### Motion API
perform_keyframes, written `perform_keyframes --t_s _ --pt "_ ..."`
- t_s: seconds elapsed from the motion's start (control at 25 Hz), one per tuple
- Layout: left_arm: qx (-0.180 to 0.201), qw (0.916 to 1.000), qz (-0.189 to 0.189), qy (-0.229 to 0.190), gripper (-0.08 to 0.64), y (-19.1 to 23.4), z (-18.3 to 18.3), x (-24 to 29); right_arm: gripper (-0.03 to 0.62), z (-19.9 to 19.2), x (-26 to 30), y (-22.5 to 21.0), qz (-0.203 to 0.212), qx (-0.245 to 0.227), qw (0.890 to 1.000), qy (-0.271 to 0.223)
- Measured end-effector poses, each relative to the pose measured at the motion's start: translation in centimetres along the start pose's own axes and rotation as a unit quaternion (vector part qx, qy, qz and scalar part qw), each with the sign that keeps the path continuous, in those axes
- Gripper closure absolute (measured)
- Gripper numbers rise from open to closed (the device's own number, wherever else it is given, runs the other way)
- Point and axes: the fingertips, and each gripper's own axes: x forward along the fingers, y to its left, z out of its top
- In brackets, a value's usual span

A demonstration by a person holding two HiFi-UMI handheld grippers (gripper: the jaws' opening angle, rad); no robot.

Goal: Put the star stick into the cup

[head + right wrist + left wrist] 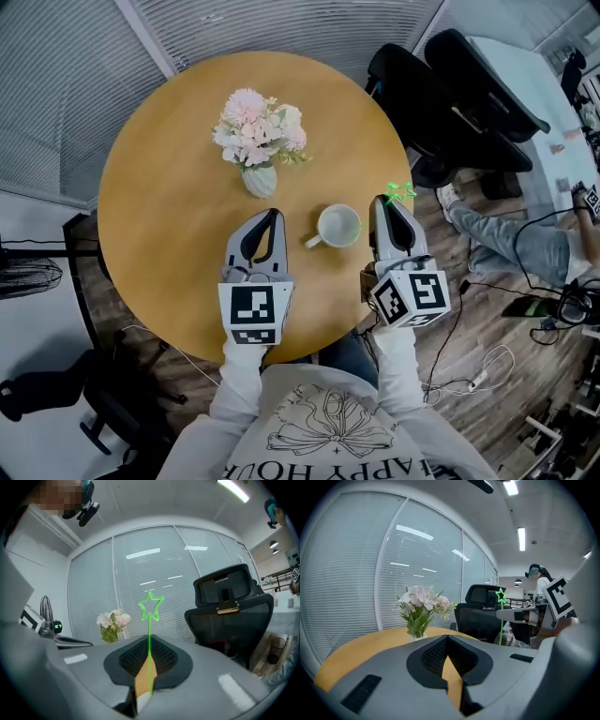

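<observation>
Although partly cut off, the pale shirt print (356, 467) reads "HAPPY HOU". The right hand-held gripper (392, 202) grasps the green star-topped plastic stick (401, 192), whose star projects past its tips, right of the white ceramic cup (338, 226). The left hand-held gripper (272, 217) is clenched and empty.

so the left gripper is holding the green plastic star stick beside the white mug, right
No, the right gripper holds the thin green star-topped stick beside the white mug, jaws shut on it in the right gripper view.
</observation>
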Motion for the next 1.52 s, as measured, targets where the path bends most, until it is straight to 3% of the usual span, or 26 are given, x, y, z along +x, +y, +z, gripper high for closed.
perform_keyframes --t_s 0.76,1.52 --pt "-0.024 0.9968 0.014 0.075 0.554 -0.2 -6.1 5.8 0.566 -7.7 4.5 -2.9 0.025 0.048 0.995 0.084" --pt "-0.041 0.9932 0.016 0.108 0.554 -0.9 -9.3 7.9 0.566 -12.5 6.3 -3.2 0.048 0.058 0.987 0.141"
